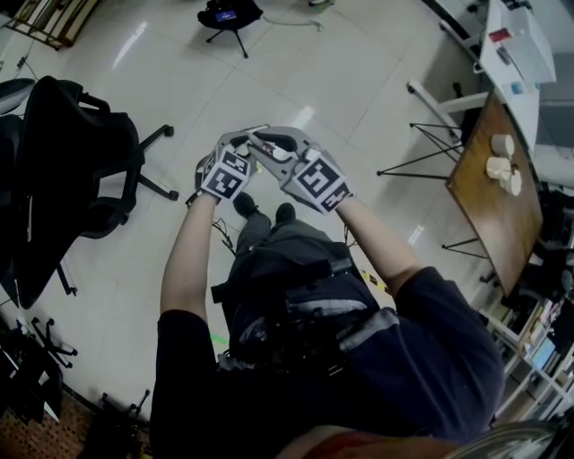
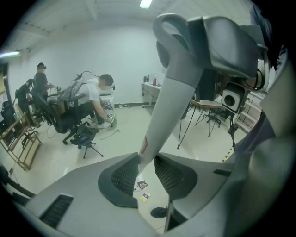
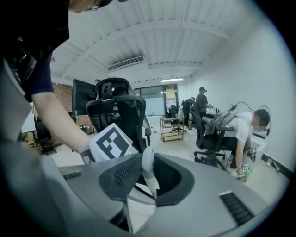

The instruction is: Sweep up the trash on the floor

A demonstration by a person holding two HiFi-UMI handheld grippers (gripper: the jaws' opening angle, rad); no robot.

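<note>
- The left gripper (image 2: pixel 147 173) is clamped on a pale handle (image 2: pixel 173 102). Its jaws stand fairly wide, with a ribbed pad against each side of the shaft.
- The right gripper (image 3: pixel 149 180) is closed on the same handle at its rounded top end, with its jaws narrower than the left's.
- In the head view both grippers sit close together in front of the person's chest, above the shoes (image 1: pixel 265 210). The handle runs from the left jaws up to the right gripper.
- The trash (image 2: pixel 143 185) is a couple of small wrappers on the floor (image 2: pixel 129 134). They show through the left jaws' gap, just below the handle. I cannot tell what the dark round shape beside them is.
- A black chair (image 1: pixel 63 170) stands to the person's left and a wooden table (image 1: pixel 498 193) to the right.
- Farther off are a tripod (image 1: pixel 230 18) and people (image 2: pixel 99 99) at chairs.
</note>
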